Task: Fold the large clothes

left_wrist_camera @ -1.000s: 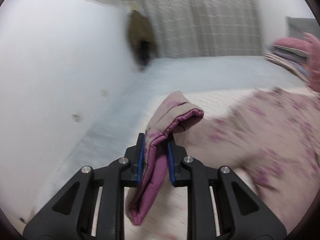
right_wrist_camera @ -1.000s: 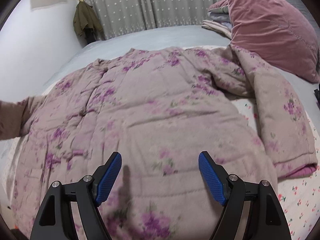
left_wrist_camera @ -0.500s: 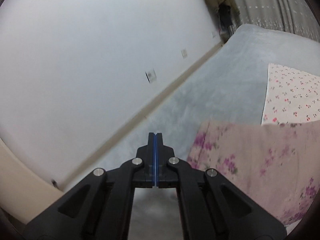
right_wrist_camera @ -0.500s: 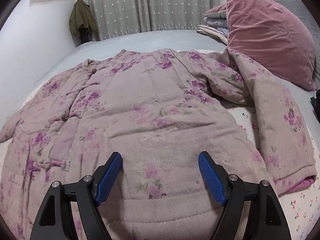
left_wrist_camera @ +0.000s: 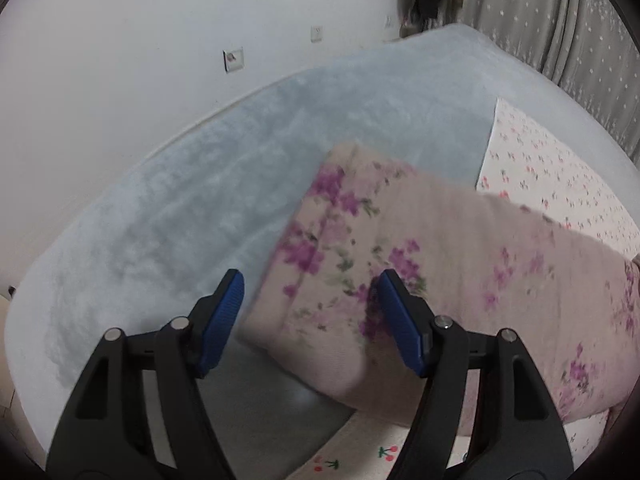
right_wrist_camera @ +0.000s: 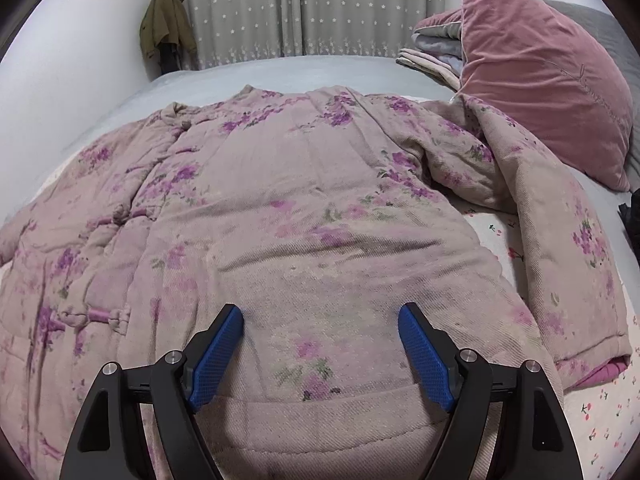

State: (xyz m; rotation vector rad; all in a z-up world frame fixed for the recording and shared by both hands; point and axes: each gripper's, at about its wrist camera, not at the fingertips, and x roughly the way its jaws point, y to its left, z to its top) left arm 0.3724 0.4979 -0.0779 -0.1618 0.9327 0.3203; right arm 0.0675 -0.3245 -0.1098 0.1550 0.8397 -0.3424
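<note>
My left tool (left_wrist_camera: pixel 310 312) is spread wide with nothing between its blue pads (left_wrist_camera: pixel 222 320). Just beyond it lies the sleeve (left_wrist_camera: pixel 400 264) of the padded floral jacket, its cuff end reaching past the left pad's side while the right pad sits over the fabric; I cannot tell whether either pad touches it. The sleeve stretches away to the right, resting partly on the grey-blue blanket (left_wrist_camera: pixel 200 200) and partly on the cherry-print sheet (left_wrist_camera: pixel 560 168). Beyond the blanket stands a white wall (left_wrist_camera: pixel 120 40) with a socket plate (left_wrist_camera: pixel 234 59).

My right tool (right_wrist_camera: pixel 320 344) is likewise released, both pads apart, poised above the near hem of the padded floral jacket (right_wrist_camera: pixel 300 208). The jacket lies flat on the bed, collar at the far end, its knot-button front running down the left. Its other sleeve (right_wrist_camera: pixel 560 240) bends down the right side, the cuff showing a magenta lining near the sheet. Far right, a pink velvet pillow (right_wrist_camera: pixel 540 80) leans against folded bedding (right_wrist_camera: pixel 432 56). Grey starred curtains (right_wrist_camera: pixel 300 8) hang at the back, with an olive coat (right_wrist_camera: pixel 166 28) on the wall to their left.
</note>
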